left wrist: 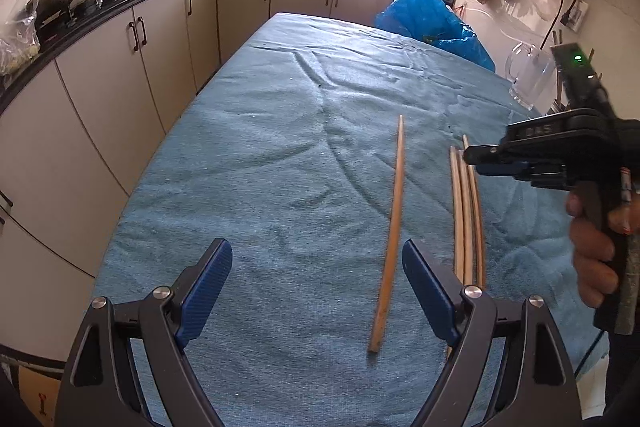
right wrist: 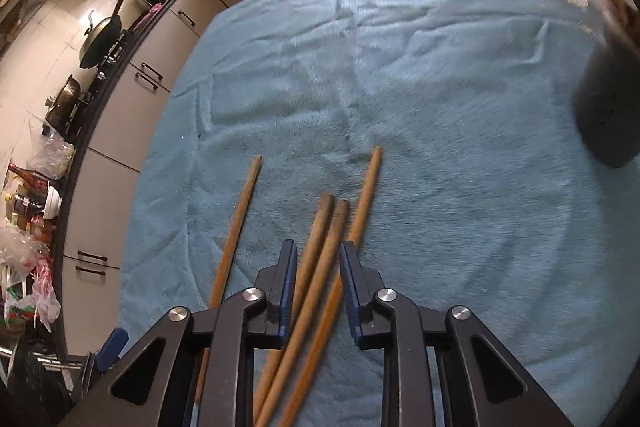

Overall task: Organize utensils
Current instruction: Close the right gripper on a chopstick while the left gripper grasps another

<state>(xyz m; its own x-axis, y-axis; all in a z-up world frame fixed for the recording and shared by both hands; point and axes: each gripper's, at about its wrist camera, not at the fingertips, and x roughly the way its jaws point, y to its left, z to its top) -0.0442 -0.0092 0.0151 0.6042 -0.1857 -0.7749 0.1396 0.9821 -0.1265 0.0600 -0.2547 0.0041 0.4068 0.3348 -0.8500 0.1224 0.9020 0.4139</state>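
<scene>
Judging by four chopsticks on the towel-covered table point(left wrist: 280, 147), little is done: a lone chopstick point(left wrist: 390, 239) lies centre between the spread left claw point(left wrist: 316, 287); three bundled chopsticks point(right wrist: 320, 267) sit lower-centre inside the narrowed right claw point(right wrist: 318, 287), grip uncertain; dark holder point(right wrist: 608, 99) at right.

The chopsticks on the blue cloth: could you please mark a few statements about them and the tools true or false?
1. Four chopsticks lie on the cloth. True.
2. The lone chopstick lies between the left tool's fingers. True.
3. The left tool is shut. False: it is wide open.
4. The right tool is over the lone chopstick. False: it is over the grouped chopsticks.
5. A glass jug stands on the cloth. True.
</scene>
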